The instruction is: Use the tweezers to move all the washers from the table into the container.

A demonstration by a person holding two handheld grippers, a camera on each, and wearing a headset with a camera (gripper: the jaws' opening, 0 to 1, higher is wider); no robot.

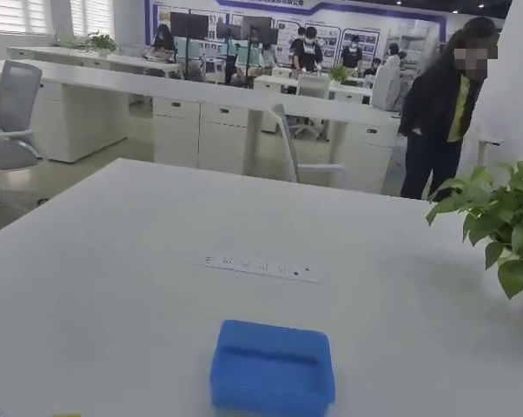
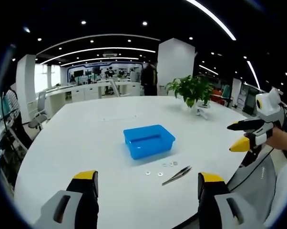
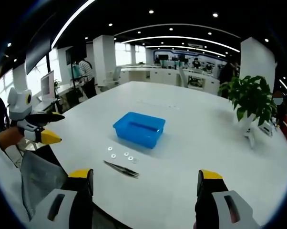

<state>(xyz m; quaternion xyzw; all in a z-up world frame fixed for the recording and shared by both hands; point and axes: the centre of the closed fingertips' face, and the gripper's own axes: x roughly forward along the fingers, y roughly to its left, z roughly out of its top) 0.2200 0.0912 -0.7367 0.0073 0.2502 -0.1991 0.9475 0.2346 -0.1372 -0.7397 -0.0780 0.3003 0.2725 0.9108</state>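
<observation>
A: How are the jaws held?
B: The left hand-held gripper (image 2: pixel 148 175) and the right hand-held gripper (image 3: pixel 146 173) are both spread wide, with nothing gripped.
A: Where are the washers (image 2: pixel 164 165) found?
B: They are scattered on the desk (image 2: pixel 76 143), between the tweezers (image 2: pixel 177 175) and the blue container (image 2: pixel 148 140).

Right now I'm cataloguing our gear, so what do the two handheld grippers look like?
They look alike. The left gripper and the right gripper each have two chunky grey jaw blocks with an oval slot, black inner faces and yellow tips. Seen from the side in the other's view, the jaws are black and taper to a yellow point.
</observation>
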